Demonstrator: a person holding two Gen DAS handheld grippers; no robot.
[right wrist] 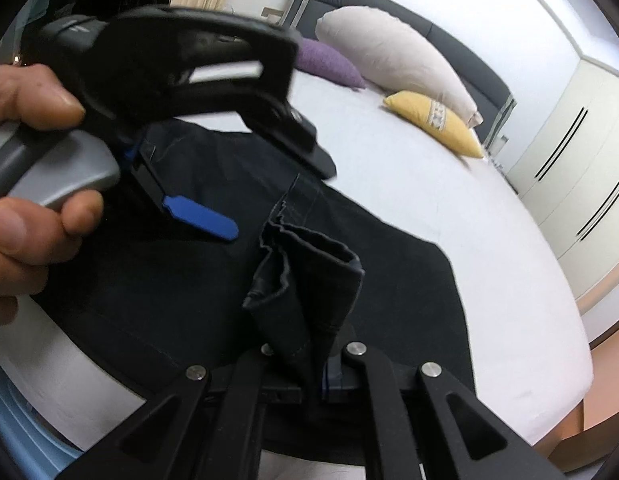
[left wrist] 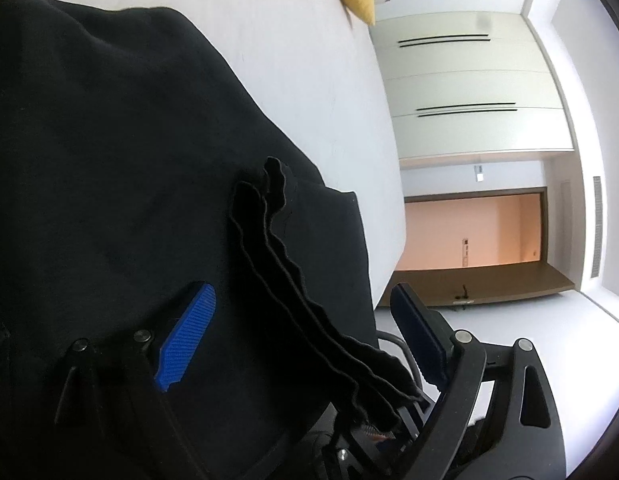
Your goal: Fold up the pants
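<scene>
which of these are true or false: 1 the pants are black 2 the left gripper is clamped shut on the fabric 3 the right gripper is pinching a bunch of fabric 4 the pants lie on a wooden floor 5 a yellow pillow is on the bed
1. True: the pants are black.
2. False: the left gripper is open, its blue pads apart, with a fabric edge lying loosely between them.
3. True: the right gripper is shut on a bunched fold of fabric.
4. False: they lie on a white bed.
5. True: a yellow pillow sits near the headboard.
</scene>
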